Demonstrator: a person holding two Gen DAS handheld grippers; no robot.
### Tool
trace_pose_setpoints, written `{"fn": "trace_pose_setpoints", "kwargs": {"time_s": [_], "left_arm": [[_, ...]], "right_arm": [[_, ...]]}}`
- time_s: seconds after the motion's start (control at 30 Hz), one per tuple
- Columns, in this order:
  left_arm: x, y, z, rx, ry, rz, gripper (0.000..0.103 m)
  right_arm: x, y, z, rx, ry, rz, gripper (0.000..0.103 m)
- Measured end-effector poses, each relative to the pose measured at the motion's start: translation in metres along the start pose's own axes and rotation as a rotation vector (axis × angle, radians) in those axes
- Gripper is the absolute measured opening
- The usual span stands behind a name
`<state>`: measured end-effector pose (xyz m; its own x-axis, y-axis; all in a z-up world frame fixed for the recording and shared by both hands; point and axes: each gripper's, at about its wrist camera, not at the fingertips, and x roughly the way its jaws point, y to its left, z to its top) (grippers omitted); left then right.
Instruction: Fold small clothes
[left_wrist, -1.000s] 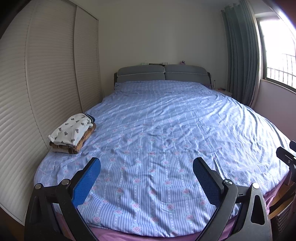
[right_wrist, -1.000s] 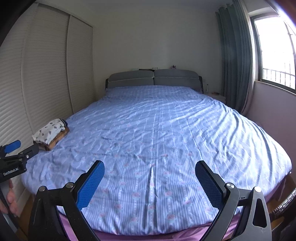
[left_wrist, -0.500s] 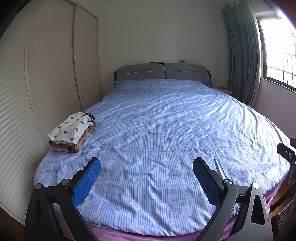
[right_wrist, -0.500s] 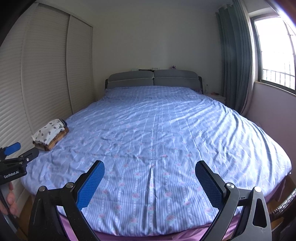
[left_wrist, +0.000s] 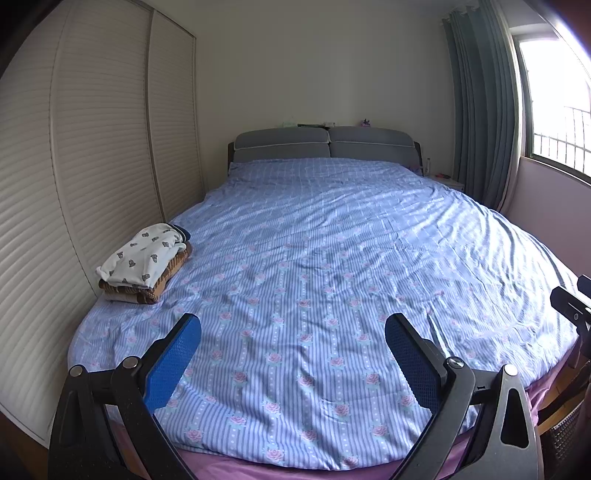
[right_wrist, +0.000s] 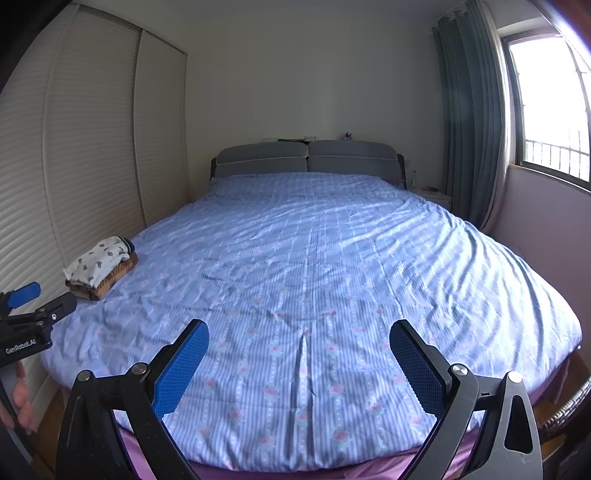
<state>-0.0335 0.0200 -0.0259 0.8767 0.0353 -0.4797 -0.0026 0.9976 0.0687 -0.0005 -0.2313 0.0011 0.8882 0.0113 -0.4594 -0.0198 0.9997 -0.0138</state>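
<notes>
Left gripper (left_wrist: 293, 363): fingers spread wide, nothing between the blue pads (left_wrist: 171, 365). Held above the foot of the bed (left_wrist: 332, 280).

Right gripper (right_wrist: 299, 367): fingers likewise spread wide, empty, also above the foot edge. Left gripper also shows at the left border of the right wrist view.

Bed surface directly ahead of both: bare striped cover, no loose garment visible on it.

Only clothes in view: a stack (left_wrist: 144, 264) at the bed's left edge, beside the wardrobe (left_wrist: 92, 166). White printed piece on top, brown piece beneath, a dark item just behind. Stack looks already folded.

Key relation: stack lies ahead and to the left of both grippers, well apart from each. Long axis runs roughly foot-to-head, slightly angled. Left gripper is nearer; judged the natural one to reach it. Whether unfolded clothes remain cannot be told.
</notes>
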Motion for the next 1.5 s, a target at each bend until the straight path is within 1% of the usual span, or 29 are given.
{"fn": "trace_pose_setpoints", "kwargs": {"time_s": [0.2,0.4,1.37,1.5], "left_arm": [[-0.0018,0.0013,0.0000,-0.014,-0.006,-0.003,0.103],[-0.0018,-0.0009,-0.0010,-0.015,0.005,-0.011,0.103],[-0.0041,-0.0016,-0.0011,-0.029,0.006,-0.014,0.103],[-0.0025,-0.0032,0.0000,-0.031,0.010,-0.025,0.103]], "right_arm": [[-0.0003,-0.0003,-0.0001,0.004,-0.002,0.003,0.100],[-0.0003,-0.0001,-0.0012,0.004,0.001,0.005,0.100],[0.0025,-0.0001,-0.0066,0.016,0.011,0.006,0.100],[0.0026,-0.0005,-0.0062,0.016,0.011,0.005,0.100]]}}
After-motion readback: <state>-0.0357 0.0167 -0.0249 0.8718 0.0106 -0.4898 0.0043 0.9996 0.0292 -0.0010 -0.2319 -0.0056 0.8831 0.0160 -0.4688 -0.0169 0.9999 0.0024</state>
